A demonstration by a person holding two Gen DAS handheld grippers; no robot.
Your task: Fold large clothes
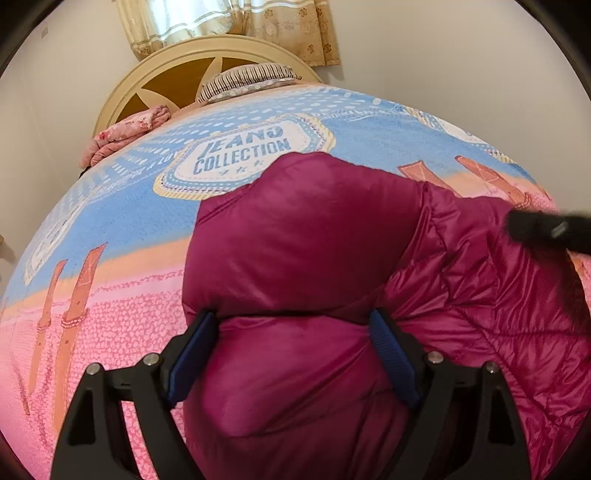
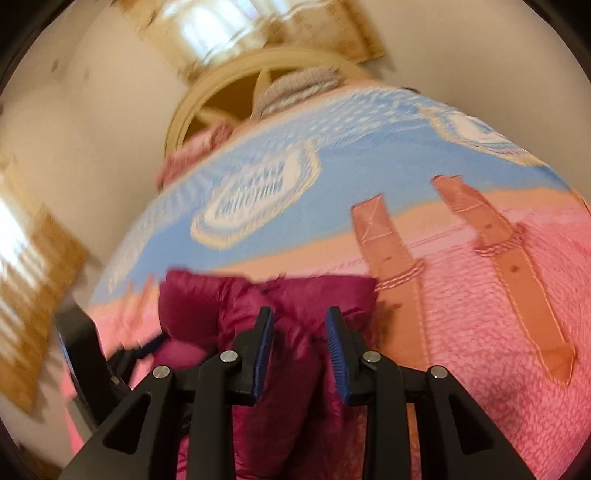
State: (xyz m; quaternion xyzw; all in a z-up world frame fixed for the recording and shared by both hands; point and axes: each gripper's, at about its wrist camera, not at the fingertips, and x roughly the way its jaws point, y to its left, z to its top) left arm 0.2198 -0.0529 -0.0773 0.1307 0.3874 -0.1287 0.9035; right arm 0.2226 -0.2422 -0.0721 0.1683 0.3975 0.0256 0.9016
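A magenta puffer jacket (image 1: 314,236) lies bunched on the bed (image 1: 122,206). My left gripper (image 1: 295,325) is wide open, its blue pads either side of a thick fold of the jacket. My right gripper (image 2: 300,317) has its jaws partly closed around a bunch of the same jacket (image 2: 295,354); the fabric fills the gap between the pads. The right gripper's dark tip (image 1: 546,229) shows at the right edge of the left wrist view, over the quilted part. The right wrist view is motion-blurred.
The bedspread (image 2: 480,295) is blue, orange and pink with a "JEANS COLLECTION" badge (image 1: 243,151). A striped pillow (image 1: 247,79) and a pink folded blanket (image 1: 125,133) lie by the cream headboard (image 1: 147,66). Curtains (image 1: 229,26) hang behind. The left gripper's body (image 2: 88,354) shows at left.
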